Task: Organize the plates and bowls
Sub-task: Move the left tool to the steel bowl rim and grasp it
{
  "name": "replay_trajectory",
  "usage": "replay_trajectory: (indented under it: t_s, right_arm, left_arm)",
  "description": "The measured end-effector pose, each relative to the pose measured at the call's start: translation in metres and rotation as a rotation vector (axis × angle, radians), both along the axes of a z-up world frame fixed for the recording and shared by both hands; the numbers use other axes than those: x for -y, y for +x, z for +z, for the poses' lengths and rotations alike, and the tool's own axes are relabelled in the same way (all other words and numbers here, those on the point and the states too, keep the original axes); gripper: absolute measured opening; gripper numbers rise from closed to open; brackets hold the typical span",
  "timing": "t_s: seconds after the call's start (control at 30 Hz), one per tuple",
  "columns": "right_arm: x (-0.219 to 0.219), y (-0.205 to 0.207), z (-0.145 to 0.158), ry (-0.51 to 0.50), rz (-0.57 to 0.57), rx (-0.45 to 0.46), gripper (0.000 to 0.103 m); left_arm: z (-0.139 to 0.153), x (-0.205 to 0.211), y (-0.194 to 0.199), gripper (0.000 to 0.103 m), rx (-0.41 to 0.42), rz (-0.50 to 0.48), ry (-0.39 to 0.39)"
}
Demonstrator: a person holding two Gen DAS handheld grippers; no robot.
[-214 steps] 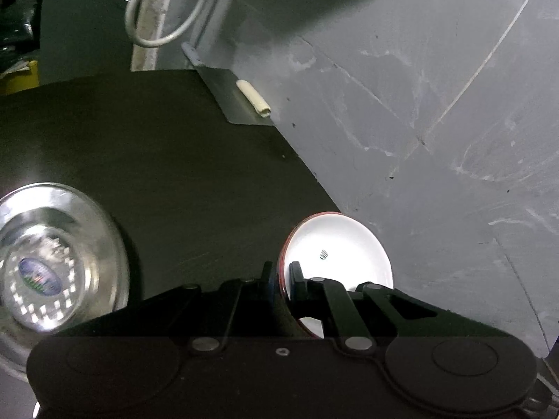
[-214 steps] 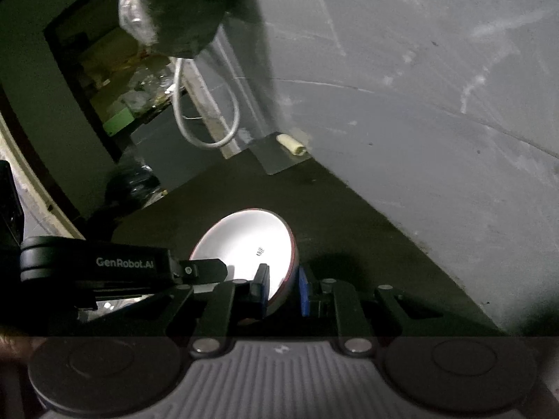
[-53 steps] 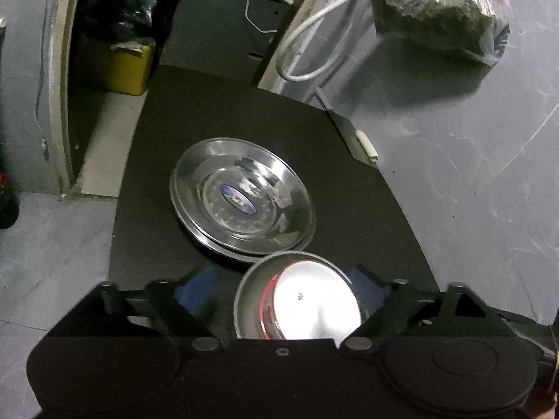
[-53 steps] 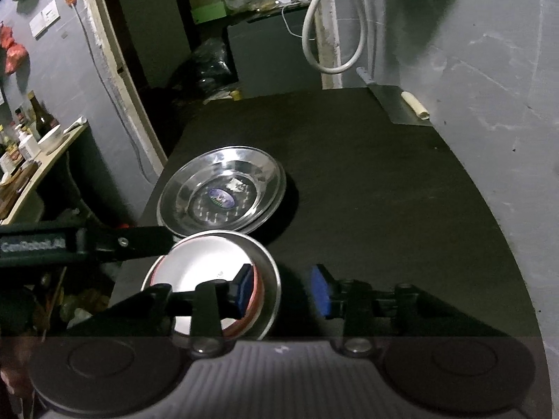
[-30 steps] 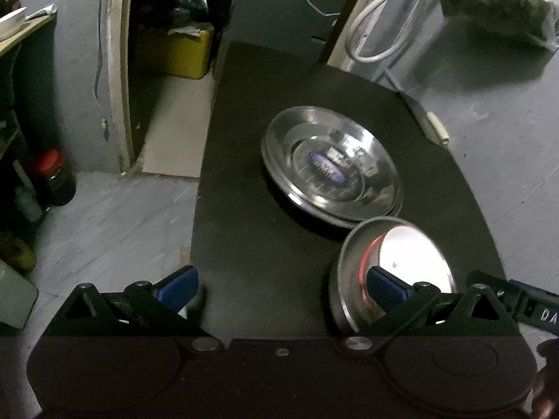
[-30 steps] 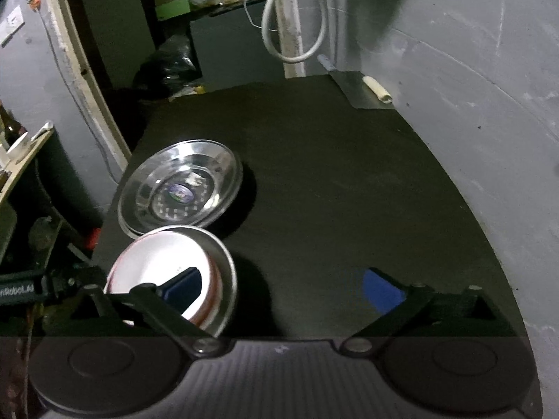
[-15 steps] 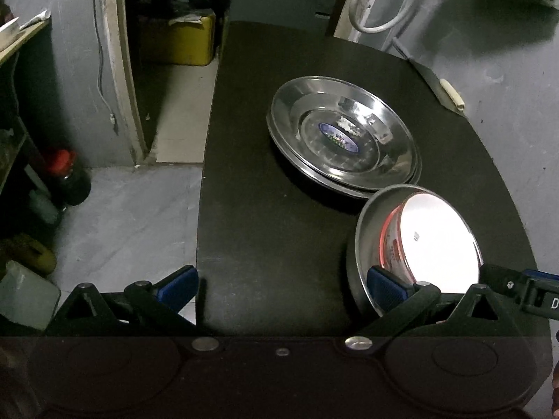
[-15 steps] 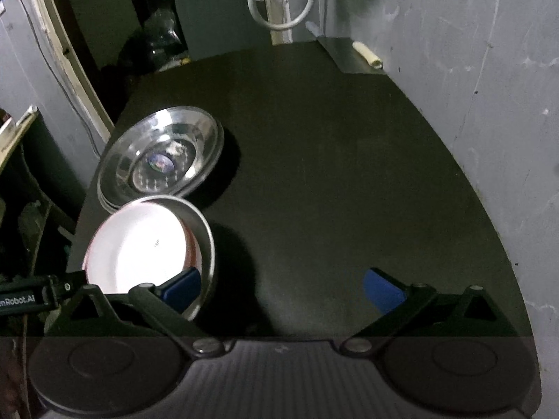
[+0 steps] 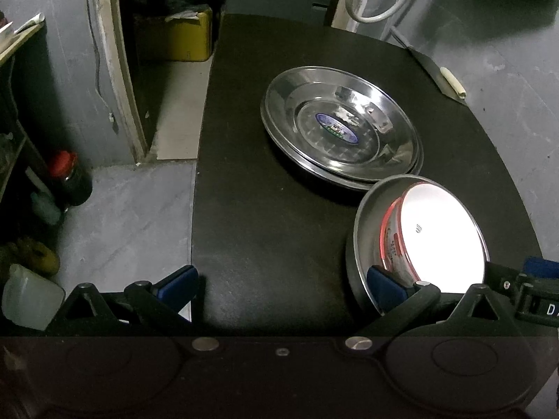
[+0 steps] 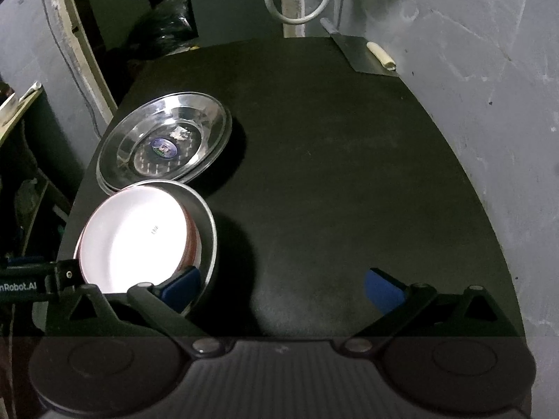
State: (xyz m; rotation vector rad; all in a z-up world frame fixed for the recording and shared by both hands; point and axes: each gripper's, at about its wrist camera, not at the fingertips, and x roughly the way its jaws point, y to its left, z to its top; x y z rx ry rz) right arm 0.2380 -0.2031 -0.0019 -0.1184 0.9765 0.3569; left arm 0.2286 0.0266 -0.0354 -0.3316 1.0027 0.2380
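A white bowl with a red outside (image 9: 440,234) (image 10: 132,237) sits nested inside a steel bowl (image 9: 360,220) (image 10: 206,220) on the black table (image 9: 265,216) (image 10: 349,174). Behind it lies a stack of steel plates (image 9: 340,127) (image 10: 164,143) with a blue sticker in the middle. My left gripper (image 9: 279,288) is open and empty, its right fingertip (image 9: 384,286) overlapping the steel bowl's near rim. My right gripper (image 10: 283,288) is open and empty too, its left fingertip (image 10: 181,288) by that bowl's rim.
A metal scraper with a pale handle (image 9: 450,80) (image 10: 379,56) lies at the table's far right by the grey wall. A white hose (image 10: 297,3) hangs behind. Left of the table are floor, a doorway, a yellow box (image 9: 178,38) and bottles (image 9: 70,178).
Both grippers have drawn back from the nested bowls and stayed wide open. The bowls and plates have not moved over the last second; earlier both grippers set the white bowl into the steel one.
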Motion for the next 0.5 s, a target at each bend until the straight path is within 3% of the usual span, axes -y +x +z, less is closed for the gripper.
replay_trajectory:
  t_s: [0.33,0.5]
  right_arm:
    - [-0.0046,-0.0048,0.0064,0.045,0.076,0.010,0.063]
    - [-0.0060,-0.0054,0.0068,0.061,0.094,0.009,0.054]
  left_arm:
    - [0.0002,0.0061,0.0013,0.083,0.020,-0.047,-0.043]
    - [0.0016,0.0079,0.0005,0.077,0.030,-0.056,-0.052]
